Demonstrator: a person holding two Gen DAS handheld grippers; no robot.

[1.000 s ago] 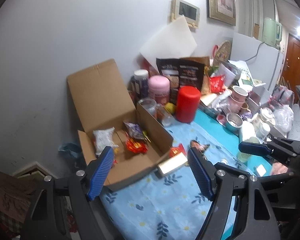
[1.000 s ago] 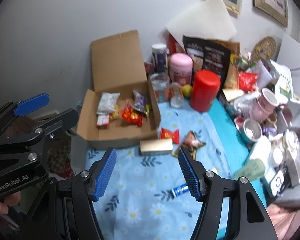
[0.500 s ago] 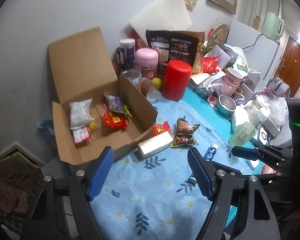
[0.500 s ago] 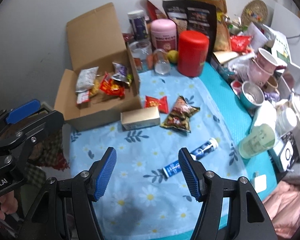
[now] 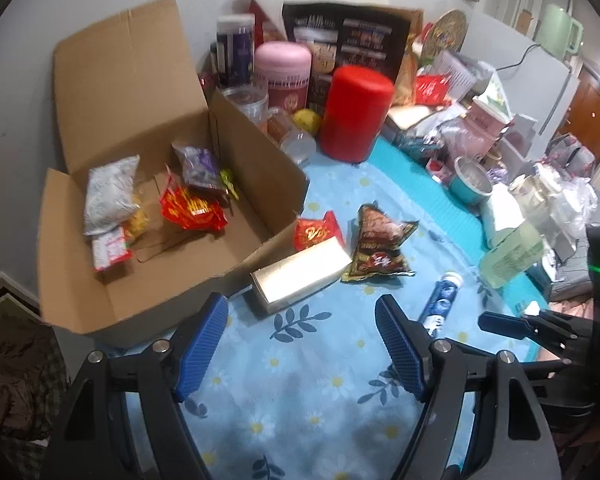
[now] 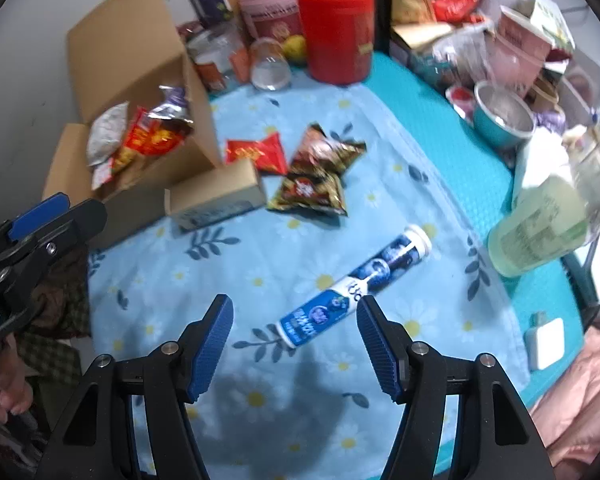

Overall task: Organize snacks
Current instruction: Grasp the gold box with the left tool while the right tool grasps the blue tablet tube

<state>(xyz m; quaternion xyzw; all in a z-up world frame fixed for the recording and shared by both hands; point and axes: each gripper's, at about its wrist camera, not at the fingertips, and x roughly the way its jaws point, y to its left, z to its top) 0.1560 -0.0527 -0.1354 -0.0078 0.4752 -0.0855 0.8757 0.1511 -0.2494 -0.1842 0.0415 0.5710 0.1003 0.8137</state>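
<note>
An open cardboard box (image 5: pixel 260 168) (image 6: pixel 198 92) at the left of the flowered cloth holds several snack packets. Beside it on the cloth lie a gold carton (image 5: pixel 300 276) (image 6: pixel 216 200), a small red packet (image 5: pixel 314 232) (image 6: pixel 256 152), a dark brown snack bag (image 5: pixel 380 248) (image 6: pixel 316 172) and a blue-and-white tube (image 5: pixel 440 304) (image 6: pixel 356 288). My left gripper (image 5: pixel 300 344) hangs open above the cloth just short of the gold carton. My right gripper (image 6: pixel 294 344) is open above the cloth, with the tube's near end just ahead of its fingertips. Nothing is held.
A red canister (image 5: pixel 356 112), a pink jar (image 5: pixel 284 68), glass jars and a lemon stand at the back. Cups, a teal metal bowl (image 6: pixel 504 120), a pale green bottle (image 6: pixel 540 224) and clutter crowd the right side. A hand (image 6: pixel 8 396) holds the left tool.
Both grippers have come down toward the cloth and tilted more downward. The box, carton, bag and tube now look larger and nearer. Jaws are unchanged.
</note>
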